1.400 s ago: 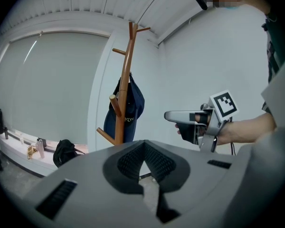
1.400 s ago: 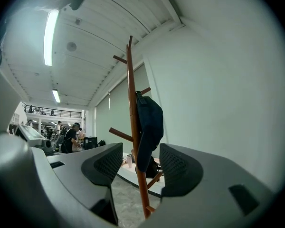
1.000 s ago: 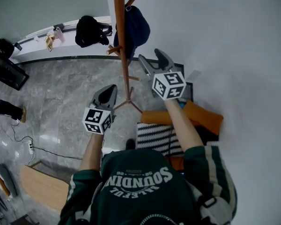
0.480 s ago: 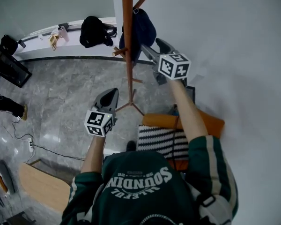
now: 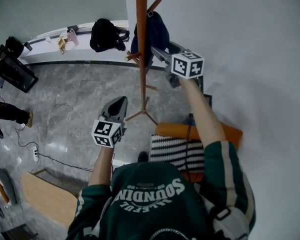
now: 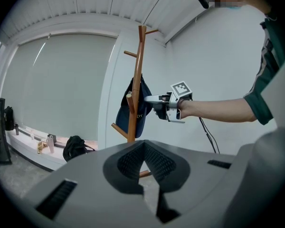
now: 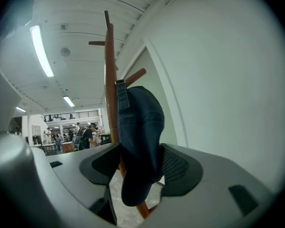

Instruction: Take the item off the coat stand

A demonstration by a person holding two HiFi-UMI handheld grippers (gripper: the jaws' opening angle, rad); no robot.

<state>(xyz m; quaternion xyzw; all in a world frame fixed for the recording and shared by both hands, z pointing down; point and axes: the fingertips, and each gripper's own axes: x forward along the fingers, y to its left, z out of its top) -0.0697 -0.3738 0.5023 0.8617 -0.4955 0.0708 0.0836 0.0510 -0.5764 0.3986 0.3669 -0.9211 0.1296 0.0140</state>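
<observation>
**Caller:** Where is the cap right now?

**Me:** A dark blue cap (image 7: 140,127) hangs from a peg (image 7: 134,78) on the wooden coat stand (image 5: 142,44). It is on the side nearest the white wall (image 5: 250,44). It is still on the stand, just as it was a second ago.

**Caller:** And the right gripper?

**Me:** I see the right gripper (image 5: 164,51) raised to the height of the cap. Its jaws are spread wide and the cap hangs down between them. I cannot tell whether the pads touch the cloth. A second ago this gripper was lower and nearer the person's chest, beside the pole. Half a second ago it had already climbed most of the way. The jaws look as wide apart as they did then.

**Caller:** The left one?

**Me:** The left gripper (image 5: 117,105) sits low, to the left of the stand's feet, over the grey floor (image 5: 75,99). Its jaws are closed together on nothing. It has barely shifted in that second.

**Caller:** Anything else nearby?

**Me:** A black bag (image 5: 106,34) rests on the ledge (image 5: 50,54) behind the stand. An orange cushion (image 5: 180,130) and a striped cloth (image 5: 175,151) lie below the right arm. None of them has moved.
</observation>
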